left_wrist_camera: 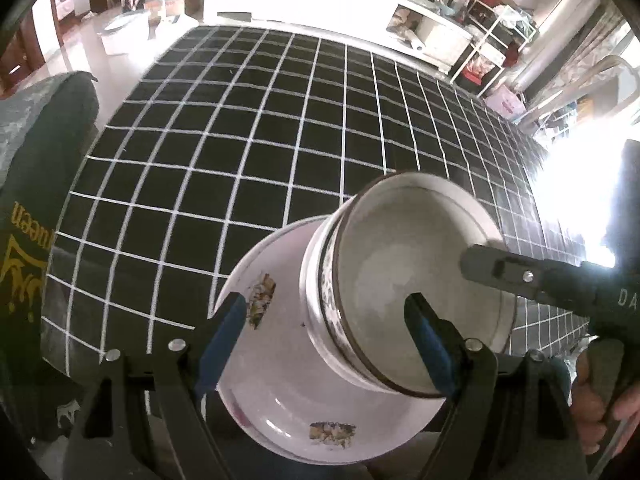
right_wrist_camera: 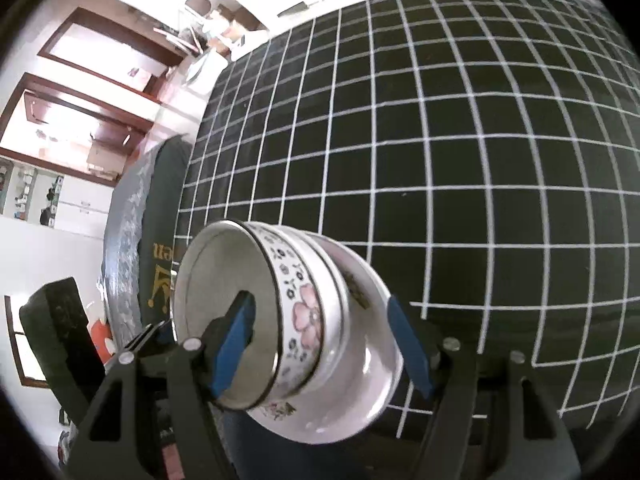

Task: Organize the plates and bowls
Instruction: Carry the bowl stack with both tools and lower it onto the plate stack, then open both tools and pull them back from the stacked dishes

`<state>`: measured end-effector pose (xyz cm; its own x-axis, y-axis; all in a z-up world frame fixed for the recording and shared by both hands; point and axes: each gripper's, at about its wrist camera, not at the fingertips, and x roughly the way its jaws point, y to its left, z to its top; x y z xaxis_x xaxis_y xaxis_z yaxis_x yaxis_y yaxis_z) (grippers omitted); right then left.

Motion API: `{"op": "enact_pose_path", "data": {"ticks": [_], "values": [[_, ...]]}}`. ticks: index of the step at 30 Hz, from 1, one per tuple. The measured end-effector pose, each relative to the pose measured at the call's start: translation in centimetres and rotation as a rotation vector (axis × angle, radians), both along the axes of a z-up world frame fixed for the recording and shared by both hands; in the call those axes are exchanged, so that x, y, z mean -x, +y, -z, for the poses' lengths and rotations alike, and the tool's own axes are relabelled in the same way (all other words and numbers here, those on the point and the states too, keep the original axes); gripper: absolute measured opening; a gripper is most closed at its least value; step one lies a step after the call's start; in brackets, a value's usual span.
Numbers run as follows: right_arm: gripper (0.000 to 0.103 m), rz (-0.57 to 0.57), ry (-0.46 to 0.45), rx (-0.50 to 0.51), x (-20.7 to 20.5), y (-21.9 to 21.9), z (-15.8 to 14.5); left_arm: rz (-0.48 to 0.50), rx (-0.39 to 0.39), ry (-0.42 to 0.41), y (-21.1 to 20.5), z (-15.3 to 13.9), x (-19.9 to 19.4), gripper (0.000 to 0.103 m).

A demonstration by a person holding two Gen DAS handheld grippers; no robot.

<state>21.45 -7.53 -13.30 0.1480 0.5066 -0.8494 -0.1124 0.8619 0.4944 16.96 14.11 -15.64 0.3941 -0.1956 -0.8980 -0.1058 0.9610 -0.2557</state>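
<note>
A white floral-band bowl [left_wrist_camera: 404,280] sits nested in a second bowl, and both stand in a white deep plate [left_wrist_camera: 280,392] with flower decals, at the near edge of the black grid tablecloth [left_wrist_camera: 280,120]. My left gripper [left_wrist_camera: 326,342] hovers open above the stack, one pad over the plate's left rim and the other in front of the bowl. My right gripper [right_wrist_camera: 322,344] is open too. Its left pad hangs over the inside of the bowl [right_wrist_camera: 236,280] and its right pad is just outside the plate [right_wrist_camera: 360,396]. One right-gripper finger [left_wrist_camera: 492,268] reaches over the bowl in the left wrist view.
A dark green cloth with gold lettering [left_wrist_camera: 24,240] [right_wrist_camera: 160,248] lies at the table's left side. A hand [left_wrist_camera: 596,408] holds the right gripper's handle. White shelves and clutter [left_wrist_camera: 480,40] stand beyond the far edge. The tablecloth [right_wrist_camera: 440,140] stretches away behind the stack.
</note>
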Motion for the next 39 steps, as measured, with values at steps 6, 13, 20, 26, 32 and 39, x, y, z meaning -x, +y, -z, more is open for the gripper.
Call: {"op": "enact_pose_path", "data": {"ticks": [6,13,20,26,32,39], "values": [[0.073,0.011,-0.069,0.019,1.5,-0.9,-1.9,-0.023,-0.074,-0.096,-1.1,-3.4,2.1,0.079],[0.073,0.008,-0.215,0.118,4.6,-1.4,-4.6,-0.015,-0.166,-0.208,-3.8,-6.6,5.5,0.079],[0.073,0.034,-0.367,0.209,8.6,-3.1,-6.9,0.004,-0.208,-0.340,-6.2,-9.3,9.6,0.079],[0.073,0.064,-0.487,0.238,12.5,-4.6,-8.5,0.014,-0.231,-0.419,-7.8,-10.9,12.7,0.079],[0.074,0.064,-0.565,0.253,16.4,-5.5,-9.0,0.033,-0.255,-0.475,-9.0,-11.5,15.7,0.080],[0.083,0.074,-0.640,0.276,19.9,-6.4,-9.9,0.019,-0.256,-0.509,-9.4,-11.5,18.4,0.080]]}}
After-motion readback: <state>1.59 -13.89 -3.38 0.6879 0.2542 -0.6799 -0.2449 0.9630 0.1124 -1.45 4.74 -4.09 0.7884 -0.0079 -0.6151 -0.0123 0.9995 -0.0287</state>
